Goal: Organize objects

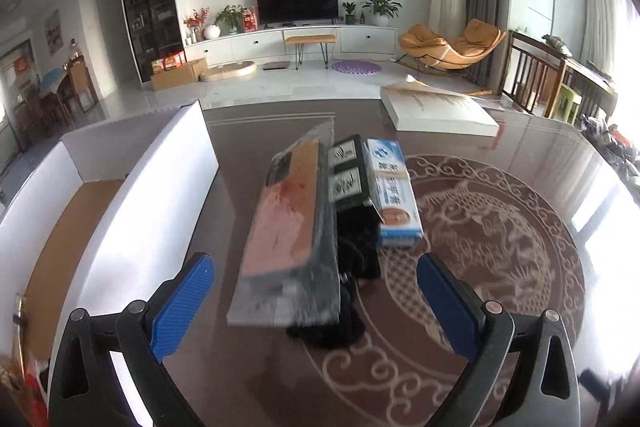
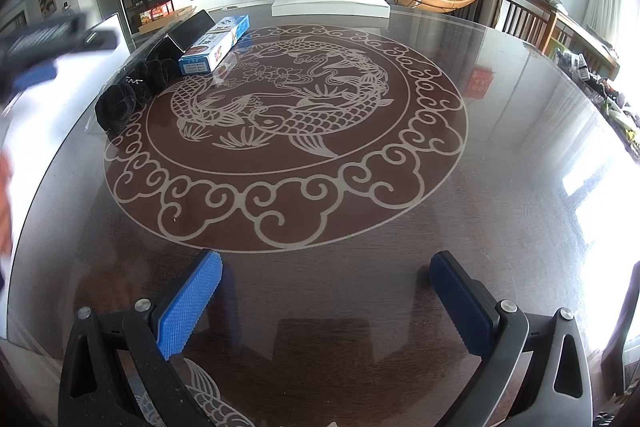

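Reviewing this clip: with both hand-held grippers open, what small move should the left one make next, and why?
Probably ease the left hand-held gripper forward and close on the plastic-wrapped phone case. Its jaws are open and empty, the case sits between them nearest the camera, and the open white box waits just to the left.

Right gripper (image 2: pixel 326 301): jaws spread, empty, above glass-topped desk (image 2: pixel 500 147). Far left on desk: blue-white box (image 2: pixel 216 45), black fabric bundle (image 2: pixel 120 105), touching in a row.
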`<state>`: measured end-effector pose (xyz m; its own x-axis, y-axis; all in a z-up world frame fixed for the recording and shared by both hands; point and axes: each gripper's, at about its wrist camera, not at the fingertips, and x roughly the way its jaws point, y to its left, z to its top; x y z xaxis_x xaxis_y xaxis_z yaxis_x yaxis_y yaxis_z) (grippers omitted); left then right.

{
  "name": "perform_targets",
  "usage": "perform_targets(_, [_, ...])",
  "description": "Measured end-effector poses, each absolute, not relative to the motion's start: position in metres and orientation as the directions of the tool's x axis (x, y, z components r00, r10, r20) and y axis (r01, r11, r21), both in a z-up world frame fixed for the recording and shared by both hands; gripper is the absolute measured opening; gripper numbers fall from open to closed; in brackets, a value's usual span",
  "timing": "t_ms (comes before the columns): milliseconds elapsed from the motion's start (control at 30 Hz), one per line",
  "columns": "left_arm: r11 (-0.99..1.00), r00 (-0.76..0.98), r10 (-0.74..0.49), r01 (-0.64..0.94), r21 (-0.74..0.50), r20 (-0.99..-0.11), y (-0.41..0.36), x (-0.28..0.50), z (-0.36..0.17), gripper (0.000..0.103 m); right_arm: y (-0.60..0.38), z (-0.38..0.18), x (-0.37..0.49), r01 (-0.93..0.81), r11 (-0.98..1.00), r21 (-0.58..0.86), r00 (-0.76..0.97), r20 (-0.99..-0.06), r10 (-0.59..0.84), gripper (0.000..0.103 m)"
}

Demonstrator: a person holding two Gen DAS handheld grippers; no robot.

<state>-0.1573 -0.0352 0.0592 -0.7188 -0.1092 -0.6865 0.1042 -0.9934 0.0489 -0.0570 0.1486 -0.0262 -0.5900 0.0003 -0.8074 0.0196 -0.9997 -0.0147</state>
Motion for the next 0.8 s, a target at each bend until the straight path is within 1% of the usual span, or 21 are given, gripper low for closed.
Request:
perform_targets(33, [-0.991, -0.704, -0.129, 0.120, 0.062, -0.699, -0.037, -0.175, 0.054, 0.102, 0.149, -0.026, -0.057, 0.020, -1.000, -0.015, -0.590, -0.807, 0.000, 0.103])
perform_targets(100, [-0.991, -0.665, -0.131, 0.116, 0.072, -0.735, -0.038, -0.198, 0.038, 0.102, 0.149, -0.026, -0.057, 0.020, -1.000, -0.015, -0.590, -0.807, 0.000, 0.103])
perform_targets(133, [-0.992, -0.638, -0.120, 0.098, 0.074, -0.760, -0.038, -0.209, 0.026, 0.098, 0.149, -0.026, -0.057, 0.020, -1.000, -0.015, -0.590, -0.807, 0.000, 0.103])
perform_targets(200, [-0.996, -0.600, -0.089, 0.063, 0.064, -0.795, -0.036, -0.217, 0.006, 0.075, 0.149, -0.026, -0.057, 0.020, -1.000, -0.015, -0.590, -0.807, 0.000, 0.103])
perform_targets(233, [-0.994, -0.609, -0.109, 0.059, 0.092, -0.785, -0.033, -0.214, 0.002, 0.075, 0.149, -0.026, -0.057, 0.020, -1.000, -0.015, -0.590, -0.807, 0.000, 0.103])
perform_targets(300, [-0.998, -0.643, -0.051, -0.003, 0.069, -0.764, -0.026, -0.198, 0.004, 0.069, 0.149, -0.026, -0.057, 0.019, -1.000, -0.015, -0.590, -0.807, 0.000, 0.103])
perform_targets(400, [-0.985, -0.630, 0.051, -0.160, 0.065, -0.775, -0.001, -0.164, 0.006, 0.068, 0.149, -0.026, -0.057, 0.020, -1.000, -0.015, -0.590, -0.807, 0.000, 0.103])
perform_targets(500, [-0.969, -0.579, 0.133, -0.247, 0.018, -0.805, 0.012, -0.128, 0.008, 0.068, 0.149, -0.026, -0.057, 0.020, -1.000, -0.015, -0.590, -0.808, 0.000, 0.103])
perform_targets(633, [-0.974, -0.557, 0.204, -0.200, -0.108, -0.805, -0.003, -0.087, 0.017, 0.069, 0.149, -0.026, -0.057, 0.020, -1.000, -0.012, -0.590, -0.807, -0.002, 0.103])
perform_targets(733, [-0.970, -0.549, 0.244, -0.137, -0.201, -0.800, -0.020, -0.083, 0.019, 0.069, 0.149, -0.026, -0.057, 0.020, -1.000, -0.012, -0.590, -0.807, -0.002, 0.103])
perform_targets(800, [-0.968, -0.535, 0.251, -0.147, -0.204, -0.807, -0.018, -0.087, 0.016, 0.070, 0.149, -0.026, -0.057, 0.020, -1.000, -0.012, -0.590, -0.807, -0.002, 0.103])
